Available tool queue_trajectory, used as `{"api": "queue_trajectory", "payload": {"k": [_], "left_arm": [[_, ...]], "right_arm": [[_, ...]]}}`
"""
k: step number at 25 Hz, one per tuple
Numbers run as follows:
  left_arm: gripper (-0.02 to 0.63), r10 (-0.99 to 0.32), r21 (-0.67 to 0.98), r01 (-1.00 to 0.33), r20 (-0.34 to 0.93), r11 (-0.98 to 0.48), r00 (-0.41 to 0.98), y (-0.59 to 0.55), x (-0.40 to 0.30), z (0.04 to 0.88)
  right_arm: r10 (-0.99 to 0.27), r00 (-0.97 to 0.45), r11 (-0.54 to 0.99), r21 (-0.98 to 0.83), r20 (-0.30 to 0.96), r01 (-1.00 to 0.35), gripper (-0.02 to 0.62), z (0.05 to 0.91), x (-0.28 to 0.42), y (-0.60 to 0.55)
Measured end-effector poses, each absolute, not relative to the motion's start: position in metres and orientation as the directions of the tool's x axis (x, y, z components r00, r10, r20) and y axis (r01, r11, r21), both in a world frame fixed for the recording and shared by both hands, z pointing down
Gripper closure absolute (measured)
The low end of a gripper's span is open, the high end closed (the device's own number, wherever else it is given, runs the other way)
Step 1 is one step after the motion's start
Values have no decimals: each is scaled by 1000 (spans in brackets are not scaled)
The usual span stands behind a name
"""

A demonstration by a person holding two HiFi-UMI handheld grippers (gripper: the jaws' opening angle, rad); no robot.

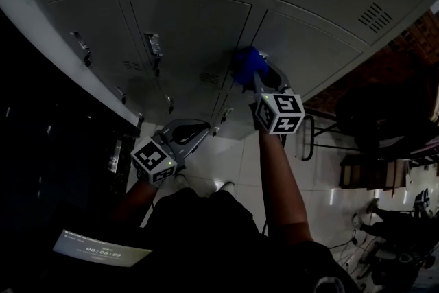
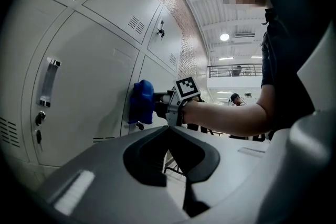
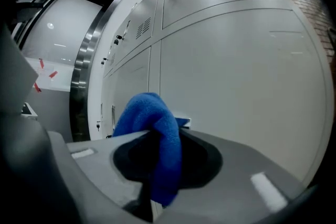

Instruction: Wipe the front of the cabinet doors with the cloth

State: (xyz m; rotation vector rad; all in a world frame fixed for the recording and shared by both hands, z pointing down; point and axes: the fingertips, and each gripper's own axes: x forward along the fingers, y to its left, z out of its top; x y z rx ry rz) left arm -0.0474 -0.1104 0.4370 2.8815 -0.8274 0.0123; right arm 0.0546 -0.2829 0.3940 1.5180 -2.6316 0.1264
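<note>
Cloth (image 3: 149, 113), pinched in right gripper (image 3: 157, 165), bunched end against cabinet door (image 3: 241, 92), ready to rub. Left gripper (image 2: 170, 139) pressed together, empty, parked back from door.

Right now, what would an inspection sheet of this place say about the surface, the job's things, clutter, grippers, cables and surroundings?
Surface: pale grey metal cabinet doors with vents, handles and keys.
Job's things: bunched blue fleece cloth, held at a door front.
Clutter: nothing seen.
Grippers: right gripper shut on the cloth; left gripper shut, empty, held low and off the doors.
Cables: nothing seen.
Surroundings: white tiled floor, red brick wall, black metal chair frame.
</note>
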Motion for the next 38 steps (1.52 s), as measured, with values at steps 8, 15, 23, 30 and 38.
{"api": "queue_trajectory", "payload": {"k": [8, 15, 23, 30, 38], "left_arm": [[603, -517, 135, -519, 46, -844, 854, -111, -41, 437], [603, -489, 134, -490, 45, -861, 871, -111, -20, 435], [603, -462, 134, -464, 51, -875, 885, -107, 2, 436], [603, -450, 131, -454, 60, -881, 891, -105, 12, 437], [603, -445, 131, -450, 64, -884, 893, -104, 18, 439]], "right_arm": [[-877, -457, 463, 6, 145, -886, 522, 399, 78, -283], [-902, -401, 408, 12, 160, -913, 522, 403, 125, -280], [-935, -309, 309, -28, 176, -951, 522, 413, 196, -275], [-963, -201, 197, -42, 179, -980, 522, 418, 263, -270], [-978, -107, 103, -29, 182, -994, 522, 423, 308, -265]]}}
